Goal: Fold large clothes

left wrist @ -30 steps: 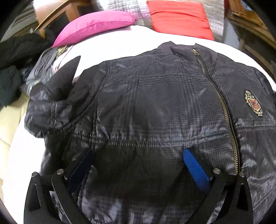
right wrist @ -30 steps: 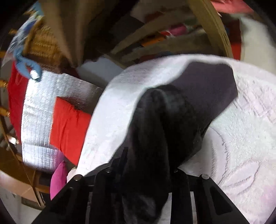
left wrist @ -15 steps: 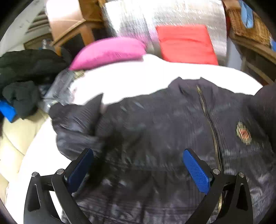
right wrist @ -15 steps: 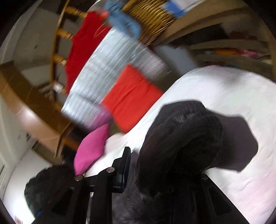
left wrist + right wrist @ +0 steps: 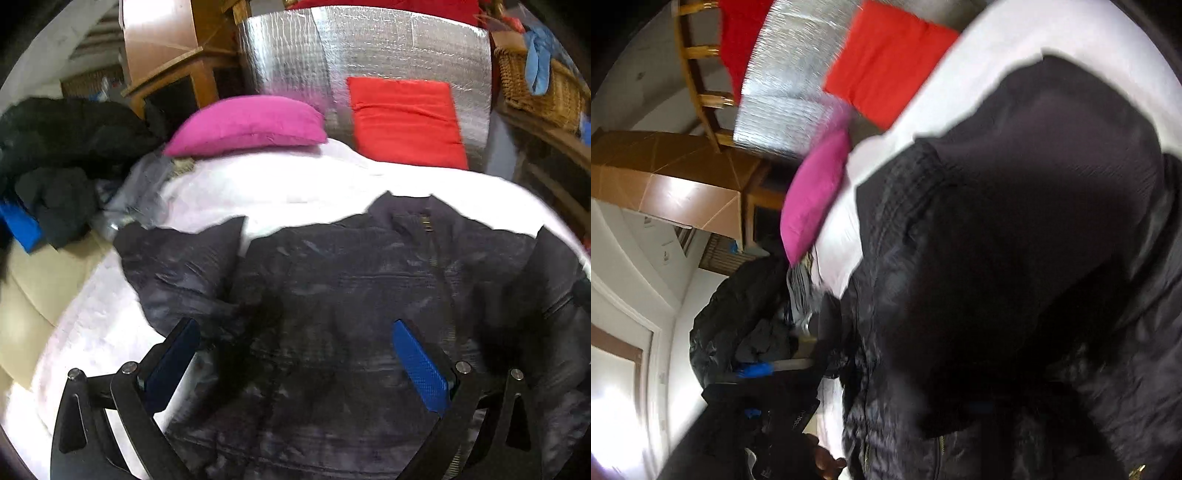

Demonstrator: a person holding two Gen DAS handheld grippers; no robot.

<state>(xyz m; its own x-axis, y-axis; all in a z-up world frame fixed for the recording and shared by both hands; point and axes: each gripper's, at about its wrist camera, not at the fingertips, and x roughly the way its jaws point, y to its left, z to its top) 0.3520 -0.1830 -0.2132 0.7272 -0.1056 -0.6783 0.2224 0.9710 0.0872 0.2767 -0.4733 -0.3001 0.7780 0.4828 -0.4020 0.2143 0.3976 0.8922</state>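
A dark jacket [image 5: 351,295] lies front-up on a white bedcover [image 5: 280,184], filling the lower centre and right of the left wrist view. Its zip runs down from the collar at the upper right of the garment, and one sleeve [image 5: 184,266] is spread out to the left over the cover. The left gripper [image 5: 295,350] hovers above the jacket's lower half with its two blue-padded fingers [image 5: 419,365] spread wide and nothing between them.

In the right wrist view, which is tilted and blurred, the jacket [image 5: 1015,277] takes up the whole right and centre of the frame, a smooth dark fold of it bulging close to the lens. The right gripper's own fingers are lost in the dark cloth at the bottom of the frame; its jaws are opening, and whether cloth lies between them cannot be told.

At the head of the bed sit a pink pillow [image 5: 247,123] and a red cushion [image 5: 404,120] against a silver quilted panel [image 5: 369,48]. A heap of dark clothes [image 5: 62,155] lies at the far left.
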